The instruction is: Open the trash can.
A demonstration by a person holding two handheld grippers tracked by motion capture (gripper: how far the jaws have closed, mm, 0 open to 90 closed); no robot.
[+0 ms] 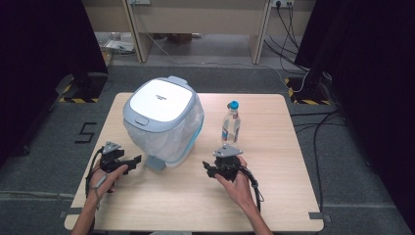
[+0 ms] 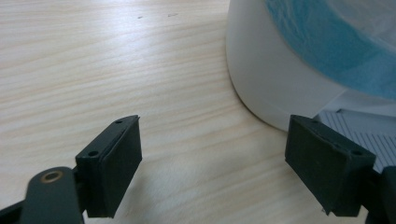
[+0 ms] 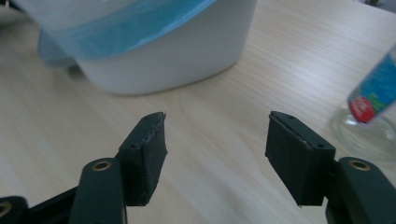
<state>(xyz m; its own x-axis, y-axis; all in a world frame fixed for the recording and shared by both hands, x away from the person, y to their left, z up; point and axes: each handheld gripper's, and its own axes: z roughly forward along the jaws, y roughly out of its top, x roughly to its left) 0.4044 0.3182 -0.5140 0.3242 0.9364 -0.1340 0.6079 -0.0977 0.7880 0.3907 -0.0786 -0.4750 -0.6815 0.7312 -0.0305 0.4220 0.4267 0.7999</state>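
Observation:
A white pedal bin with a closed lid and a plastic liner stands on the wooden table; its grey pedal faces the near side. A clear water bottle with a blue cap stands upright to its right. My left gripper lies low at the bin's left, open, jaws empty and pointing toward the pedal. In the left gripper view the bin's base and the ribbed pedal sit just past the right jaw. My right gripper is open and empty just in front of the bottle, with the bin ahead.
Black curtains flank the table on both sides. Beyond the far edge are a desk's legs and cables on the grey floor. Bare tabletop stretches along the near edge and to the right of the bottle.

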